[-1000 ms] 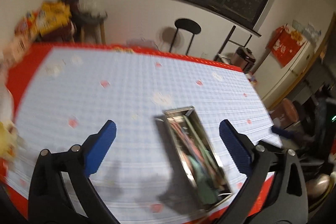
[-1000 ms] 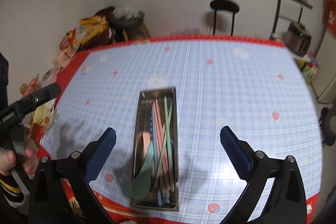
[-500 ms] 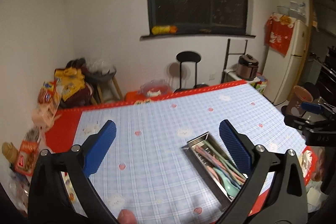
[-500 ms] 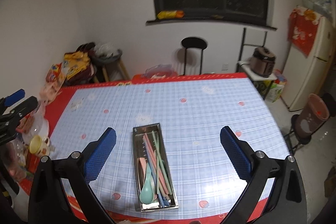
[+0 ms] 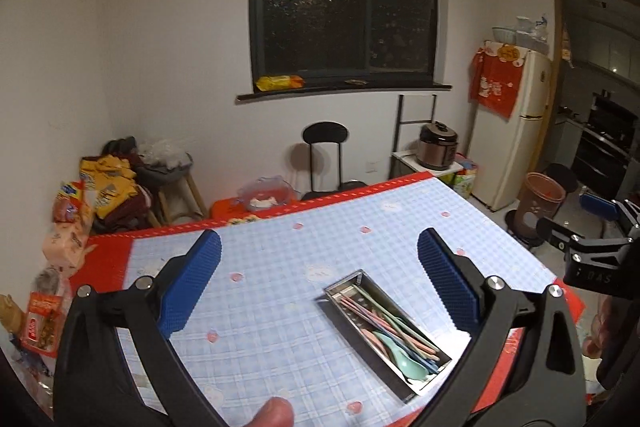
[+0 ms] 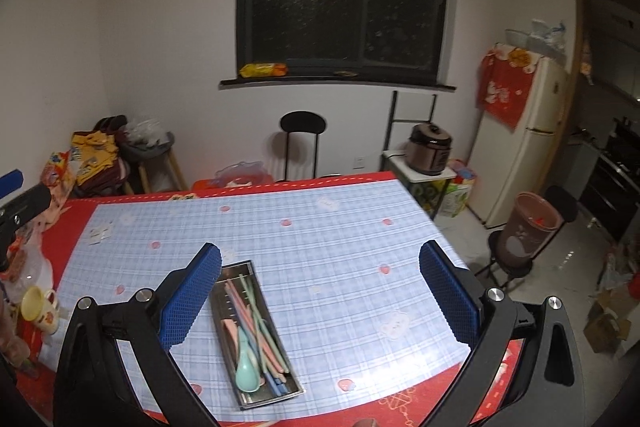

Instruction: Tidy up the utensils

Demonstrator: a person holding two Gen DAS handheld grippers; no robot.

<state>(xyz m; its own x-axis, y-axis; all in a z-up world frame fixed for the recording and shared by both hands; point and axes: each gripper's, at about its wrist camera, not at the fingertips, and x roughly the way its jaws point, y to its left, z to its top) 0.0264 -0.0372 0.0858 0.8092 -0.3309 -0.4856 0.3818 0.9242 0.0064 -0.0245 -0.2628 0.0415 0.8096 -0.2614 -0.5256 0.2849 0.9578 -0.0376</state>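
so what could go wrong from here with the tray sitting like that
1. The metal tray lies close to the near edge of the table; a nudge could push it off.
2. The utensils lie crossed in a pile, so the open right tool might drag several at once.

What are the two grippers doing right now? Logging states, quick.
Left gripper: open, holding nothing.
Right gripper: open, holding nothing.
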